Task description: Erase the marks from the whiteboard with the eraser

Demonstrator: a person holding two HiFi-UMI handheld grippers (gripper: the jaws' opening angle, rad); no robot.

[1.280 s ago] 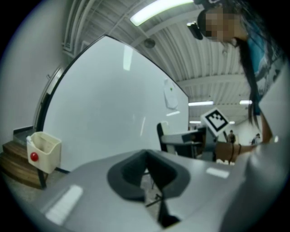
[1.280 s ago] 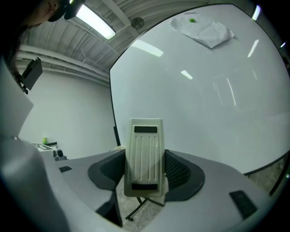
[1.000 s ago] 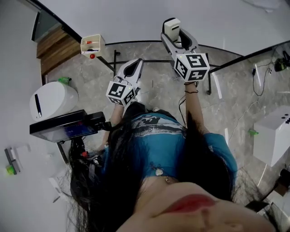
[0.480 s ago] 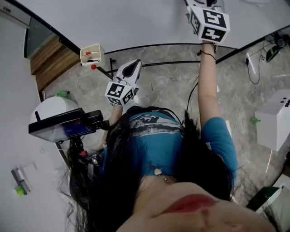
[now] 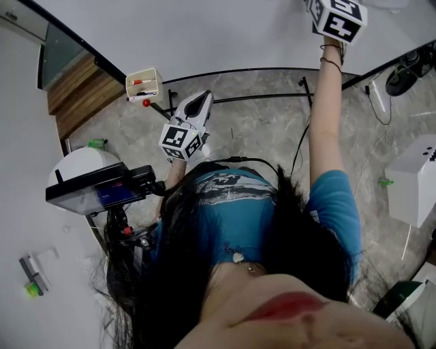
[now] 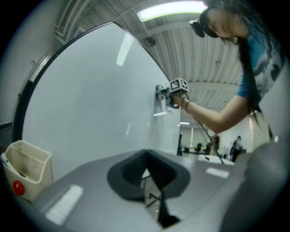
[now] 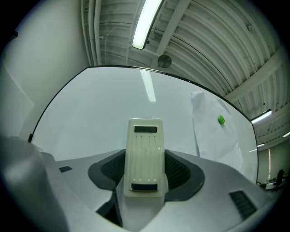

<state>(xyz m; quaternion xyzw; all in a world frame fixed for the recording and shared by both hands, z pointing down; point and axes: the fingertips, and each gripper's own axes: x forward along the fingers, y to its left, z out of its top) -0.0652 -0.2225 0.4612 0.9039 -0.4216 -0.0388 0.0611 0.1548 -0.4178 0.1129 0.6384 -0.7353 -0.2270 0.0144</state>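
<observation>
The whiteboard (image 5: pixel 204 34) (image 7: pixel 104 108) fills the space ahead of me; I see no marks on the parts in view. My right gripper (image 7: pixel 144 158) is shut on the cream eraser (image 7: pixel 145 149), raised high on an outstretched arm. Only its marker cube (image 5: pixel 338 18) shows in the head view, at the top edge. In the left gripper view the eraser (image 6: pixel 160 94) sits at the board's surface. My left gripper (image 5: pixel 197 102) (image 6: pixel 147 165) hangs lower, near the board's bottom edge, shut with nothing in it.
A cream marker tray (image 5: pixel 143 83) (image 6: pixel 27 167) with a red magnet hangs at the board's lower left. A paper sheet (image 7: pixel 213 122) with a green magnet (image 7: pixel 220 119) is stuck on the board at right. A black screen (image 5: pixel 95 191) and a white box (image 5: pixel 415 187) flank me.
My right gripper rose with the eraser from chest height to high up on the board and slightly rightward. The left gripper has hardly moved.
</observation>
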